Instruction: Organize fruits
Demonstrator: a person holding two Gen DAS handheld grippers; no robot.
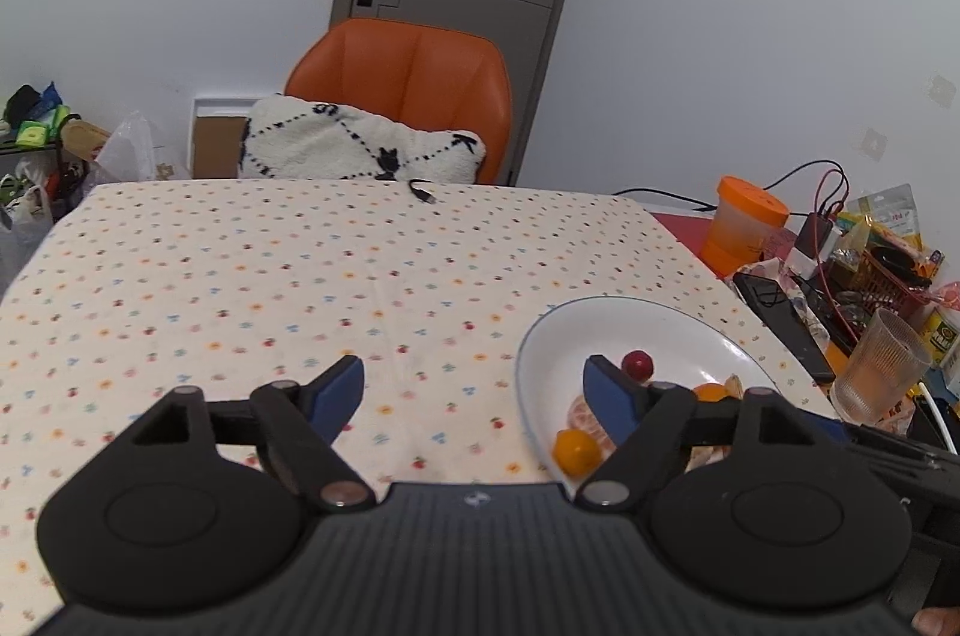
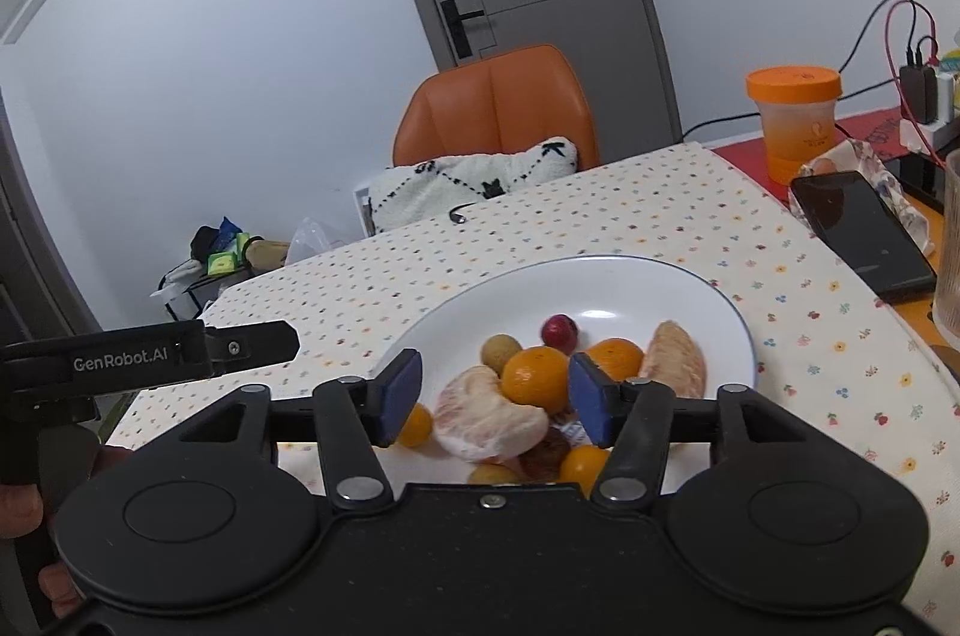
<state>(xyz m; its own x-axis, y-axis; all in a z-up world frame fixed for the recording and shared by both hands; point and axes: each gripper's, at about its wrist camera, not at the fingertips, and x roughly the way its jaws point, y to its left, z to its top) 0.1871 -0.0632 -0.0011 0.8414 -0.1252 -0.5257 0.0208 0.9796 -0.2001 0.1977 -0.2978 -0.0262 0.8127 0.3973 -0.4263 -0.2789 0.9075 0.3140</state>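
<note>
**Both hand-held grippers spread and empty over the fruit plate**

Left wrist view: the left hand-held gripper (image 1: 474, 384) is spread wide at lower centre, holding nothing. Its right blue pad overlaps the white plate (image 1: 600, 318) at lower right, where a red grape (image 1: 637, 364) and a small orange fruit (image 1: 576, 450) lie. The counter (image 1: 240, 276) wears a dotted cloth.

Right wrist view: the right hand-held gripper (image 2: 492, 396) is spread and empty above the plate (image 2: 600, 282); a round orange fruit (image 2: 534, 378) shows between its pads, a peeled citrus segment (image 2: 486, 420) just below. At left, the other tool reads "GenRobot.AI" (image 2: 120, 362).
</note>
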